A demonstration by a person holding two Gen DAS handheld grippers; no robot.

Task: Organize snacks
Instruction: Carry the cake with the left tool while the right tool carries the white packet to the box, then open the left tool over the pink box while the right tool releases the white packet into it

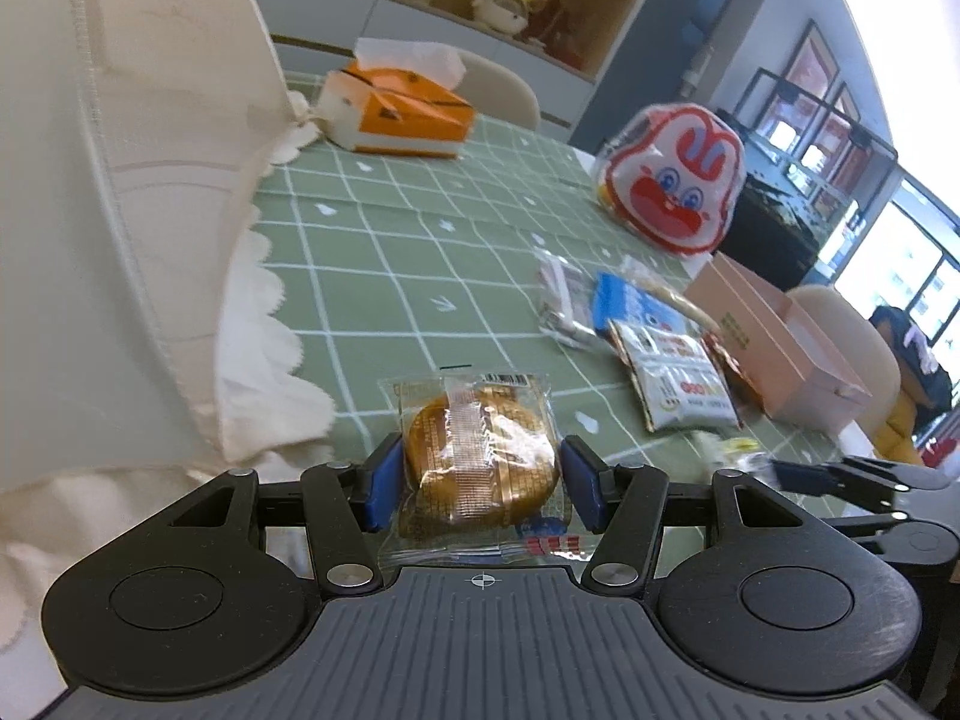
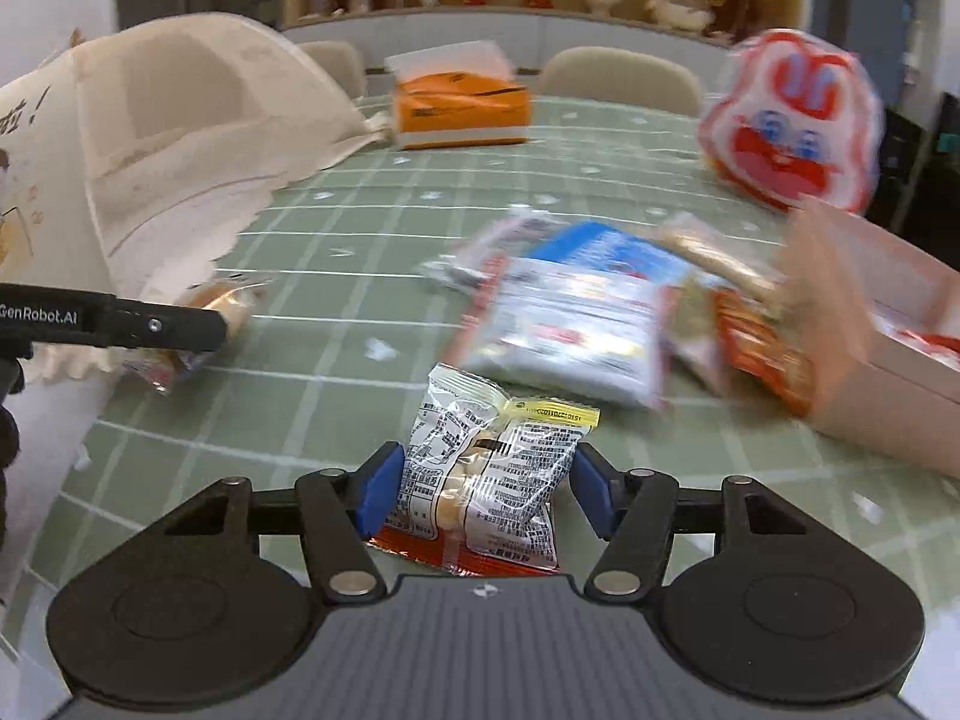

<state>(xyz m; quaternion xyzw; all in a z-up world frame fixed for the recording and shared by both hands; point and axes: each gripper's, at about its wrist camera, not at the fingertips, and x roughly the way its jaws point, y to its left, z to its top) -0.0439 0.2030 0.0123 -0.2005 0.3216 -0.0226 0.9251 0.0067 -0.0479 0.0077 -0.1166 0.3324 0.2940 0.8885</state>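
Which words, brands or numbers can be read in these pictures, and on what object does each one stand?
"GenRobot.AI": on the left gripper's black finger, right wrist view; the first letter is cut off.
Cookie pack: barcode and print, too small to read.
White snack pack: dense print and a yellow strip of digits, too small to read.
Cloth bag: characters at the picture's edge, cut off.
Snack pile: blurred.
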